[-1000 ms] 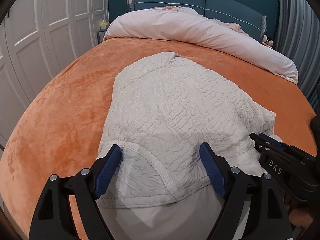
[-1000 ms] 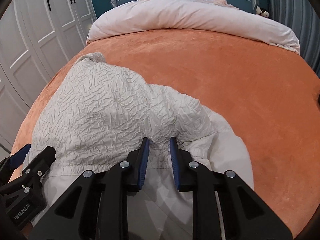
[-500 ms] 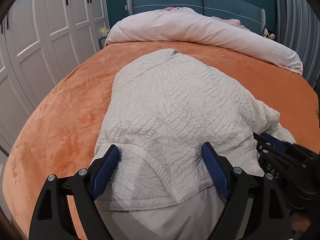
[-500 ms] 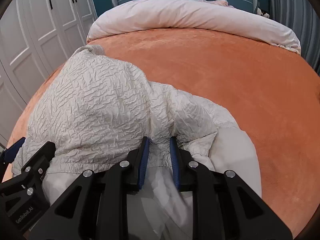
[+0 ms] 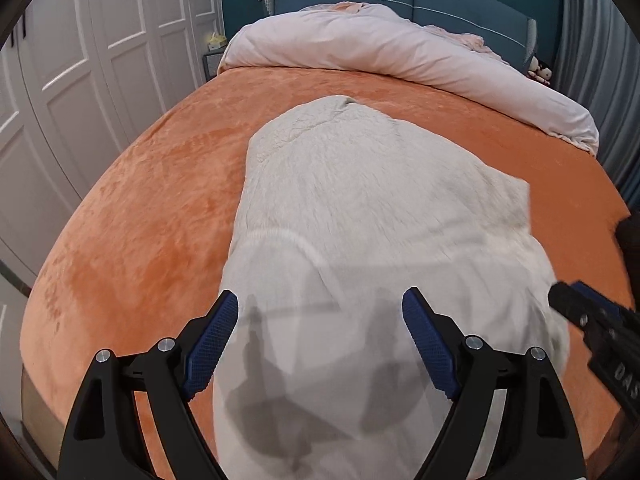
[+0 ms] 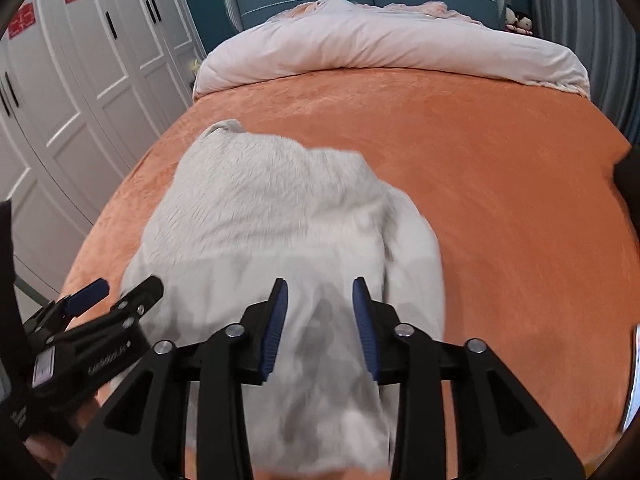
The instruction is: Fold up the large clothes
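Note:
A large off-white crinkled garment (image 5: pixel 360 208) lies folded over on the orange bed cover, its smooth lining showing at the near end; it also shows in the right wrist view (image 6: pixel 264 216). My left gripper (image 5: pixel 320 344) is wide open above the garment's near end, holding nothing. My right gripper (image 6: pixel 320 320) is open, its jaws apart over the lining, and nothing is held between them. Each gripper shows at the edge of the other's view.
The orange bed cover (image 5: pixel 160 200) spreads around the garment. A pale pink duvet (image 5: pixel 380 52) lies rolled at the blue headboard. White wardrobe doors (image 6: pixel 80 92) stand left of the bed. A grey curtain (image 5: pixel 600 60) hangs at the right.
The right gripper has opened and let go of the garment. Both grippers have pulled back and up. The garment has dropped onto the bed, more of its lining showing.

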A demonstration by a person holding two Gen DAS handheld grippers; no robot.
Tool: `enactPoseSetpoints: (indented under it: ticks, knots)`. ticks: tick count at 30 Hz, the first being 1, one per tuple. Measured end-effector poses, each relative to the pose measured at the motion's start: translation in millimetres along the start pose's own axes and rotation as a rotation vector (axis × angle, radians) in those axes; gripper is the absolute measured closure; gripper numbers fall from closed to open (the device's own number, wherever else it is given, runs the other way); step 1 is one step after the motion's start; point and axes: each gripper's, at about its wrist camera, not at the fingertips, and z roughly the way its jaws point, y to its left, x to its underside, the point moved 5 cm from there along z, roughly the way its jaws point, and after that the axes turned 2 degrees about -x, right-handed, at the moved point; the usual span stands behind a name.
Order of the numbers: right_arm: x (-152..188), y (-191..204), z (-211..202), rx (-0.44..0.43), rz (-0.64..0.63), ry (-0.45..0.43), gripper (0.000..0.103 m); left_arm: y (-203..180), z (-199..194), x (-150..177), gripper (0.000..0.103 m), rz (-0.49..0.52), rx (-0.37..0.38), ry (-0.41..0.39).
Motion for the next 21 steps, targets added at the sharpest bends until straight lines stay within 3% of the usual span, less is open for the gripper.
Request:
enactPoseSetpoints:
  ticks: [5, 9, 14, 21]
  knots:
    - [37, -2, -6, 0.012, -0.014, 0.045, 0.070, -7, -22, 20, 0.022, 0.018, 0.005, -0.003]
    - [81, -11, 27, 0.075, -0.026, 0.184, 0.071, -10, -28, 38, 0.022, 0.020, 0.006, 0.023]
    - [81, -12, 8, 0.050, 0.006, 0.127, 0.070, -3, -34, 55, 0.022, 0.027, -0.010, 0.030]
    - [101, -17, 28, 0.098, -0.052, 0.196, 0.065, 10, -25, 81, 0.021, 0.022, -0.037, 0.072]
